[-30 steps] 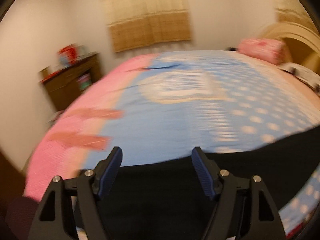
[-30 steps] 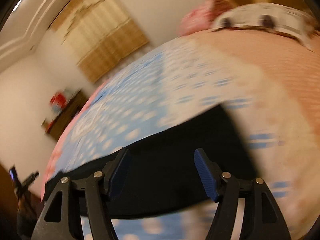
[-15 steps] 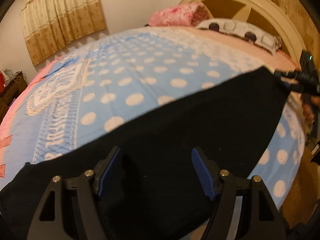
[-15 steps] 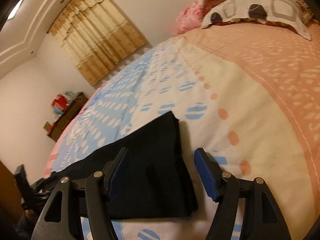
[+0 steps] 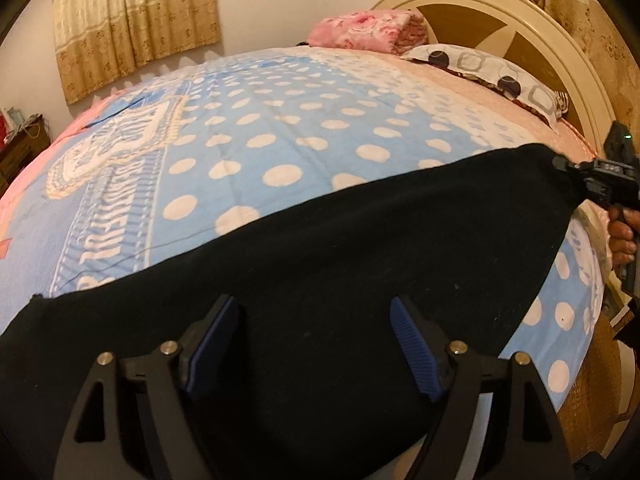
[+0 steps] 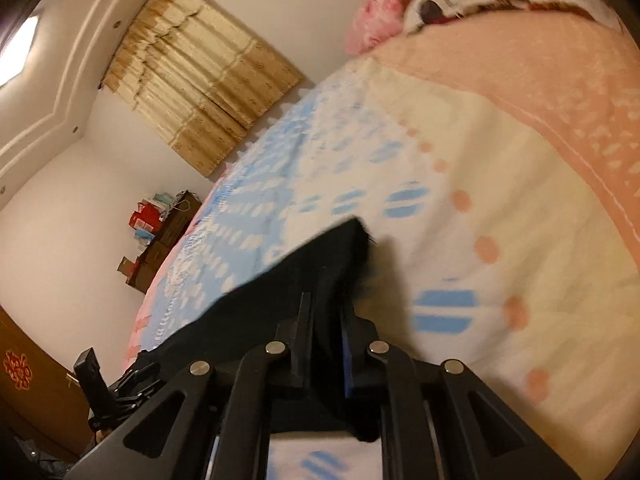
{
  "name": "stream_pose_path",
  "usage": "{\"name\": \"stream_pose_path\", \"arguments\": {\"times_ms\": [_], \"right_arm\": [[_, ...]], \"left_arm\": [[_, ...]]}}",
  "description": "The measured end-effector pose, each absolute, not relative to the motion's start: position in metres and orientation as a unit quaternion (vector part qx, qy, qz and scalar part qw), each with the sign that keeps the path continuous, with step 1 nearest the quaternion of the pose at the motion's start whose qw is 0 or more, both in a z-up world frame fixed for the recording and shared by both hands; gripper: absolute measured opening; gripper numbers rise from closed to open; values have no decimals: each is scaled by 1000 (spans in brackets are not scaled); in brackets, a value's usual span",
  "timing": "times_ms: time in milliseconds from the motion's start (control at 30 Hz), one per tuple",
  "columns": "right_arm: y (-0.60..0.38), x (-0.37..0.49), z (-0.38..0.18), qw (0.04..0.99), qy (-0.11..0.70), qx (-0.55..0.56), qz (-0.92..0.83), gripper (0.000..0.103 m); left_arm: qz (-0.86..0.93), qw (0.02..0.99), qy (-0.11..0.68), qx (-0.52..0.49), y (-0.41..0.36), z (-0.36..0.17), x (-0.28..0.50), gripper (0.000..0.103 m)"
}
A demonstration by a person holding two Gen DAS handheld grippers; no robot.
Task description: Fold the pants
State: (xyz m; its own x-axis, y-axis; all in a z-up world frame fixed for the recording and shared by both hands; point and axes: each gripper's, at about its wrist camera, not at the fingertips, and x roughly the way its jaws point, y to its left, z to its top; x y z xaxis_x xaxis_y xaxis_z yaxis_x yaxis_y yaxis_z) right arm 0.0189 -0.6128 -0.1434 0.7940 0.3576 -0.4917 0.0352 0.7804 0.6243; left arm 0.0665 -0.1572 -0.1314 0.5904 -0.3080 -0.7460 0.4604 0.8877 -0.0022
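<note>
While right gripper (image 6: pixel 326 320) jaws closing on end of black pants (image 5: pixel 320 280), pads pinching cloth, I see left gripper (image 5: pixel 314 340) jaws opening, spread wide above pants, nothing gripped. Pants lie flat in long strip across near edge of polka-dot blanket (image 5: pixel 280 128) on bed. Right hand (image 5: pixel 622 236) visible at far end of strip. Pillow (image 5: pixel 492 76) by headboard (image 5: pixel 520 12).

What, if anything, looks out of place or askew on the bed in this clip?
Nothing stands out. The black pants lie flat across the dotted blanket, with no bunching visible. The right tool pinches one end of the fabric; the left tool is opening above the other end, not gripping. The pillow sits at the headboard.
</note>
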Motion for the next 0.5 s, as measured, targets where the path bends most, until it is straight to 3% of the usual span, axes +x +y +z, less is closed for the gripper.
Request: {"name": "stream_pose_path", "arguments": {"times_ms": [267, 500], "right_arm": [[-494, 12, -57, 932, 275, 197, 128, 9], [-335, 38, -50, 929, 288, 101, 208, 9]], "left_arm": [[-178, 894, 407, 63, -102, -120, 63, 81], [-137, 902, 406, 49, -49, -111, 51, 81]]}}
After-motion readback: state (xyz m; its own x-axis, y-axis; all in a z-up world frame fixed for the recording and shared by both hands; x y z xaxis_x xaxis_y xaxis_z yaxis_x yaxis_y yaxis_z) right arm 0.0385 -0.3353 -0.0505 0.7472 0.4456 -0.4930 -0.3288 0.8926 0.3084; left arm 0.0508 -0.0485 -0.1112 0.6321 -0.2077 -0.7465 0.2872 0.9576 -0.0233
